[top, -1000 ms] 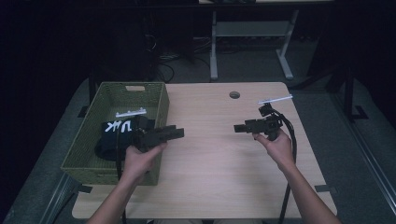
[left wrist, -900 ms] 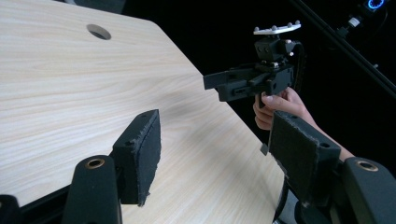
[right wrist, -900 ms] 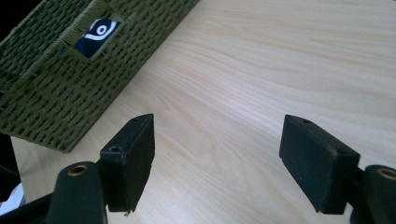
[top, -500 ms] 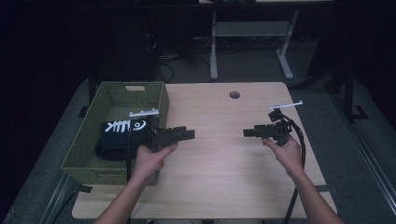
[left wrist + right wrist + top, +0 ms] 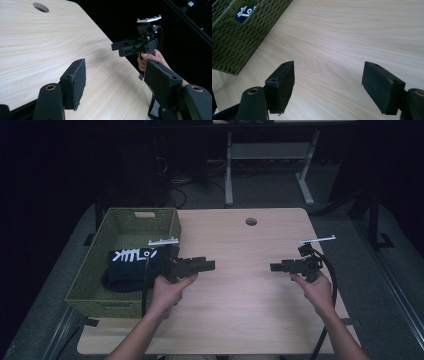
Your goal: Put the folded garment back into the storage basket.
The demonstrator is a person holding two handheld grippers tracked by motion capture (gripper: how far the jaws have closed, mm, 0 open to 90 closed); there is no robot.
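You can see white printed marks on the folded black cloth lying in the green woven basket. You cannot read them as words or numbers.

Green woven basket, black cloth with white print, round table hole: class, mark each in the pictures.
green woven basket point(image 5: 129, 214): high view, far rim.
black cloth with white print point(image 5: 131, 269): high view, its middle fold.
round table hole point(image 5: 251, 222): high view, the opening's centre.

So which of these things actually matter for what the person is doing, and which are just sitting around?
Part of the job:
- left tool, jaws open, nothing between them
- right tool, jaws open, nothing between them
- green woven basket
- black cloth with white print, lying in the basket

Just there:
- wooden table
- round hole in the tabletop
- grey desk frame behind the table
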